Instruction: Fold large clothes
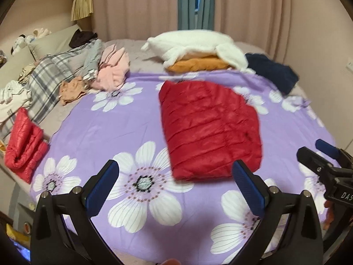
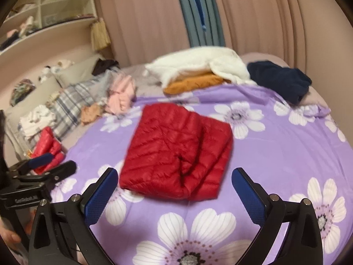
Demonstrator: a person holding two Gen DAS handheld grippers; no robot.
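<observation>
Here the red quilted down jacket [image 1: 209, 130] lies folded into a rough rectangle on the purple floral bedsheet [image 1: 106, 130], near the middle of the bed; in the left wrist view its long axis runs from about 11 o'clock down to 5 o'clock, quilting seams crossing it. Both grippers hover above the sheet just short of its near edge, touching nothing: the left gripper [image 1: 176, 187] stands spread wide and empty, the right gripper [image 2: 175, 190] likewise released. At 12 o'clock beyond the jacket sits a white fleece garment [image 1: 194, 44] on an orange one [image 1: 198, 64]; a second red jacket [image 1: 24, 145] lies at 9 o'clock.
</observation>
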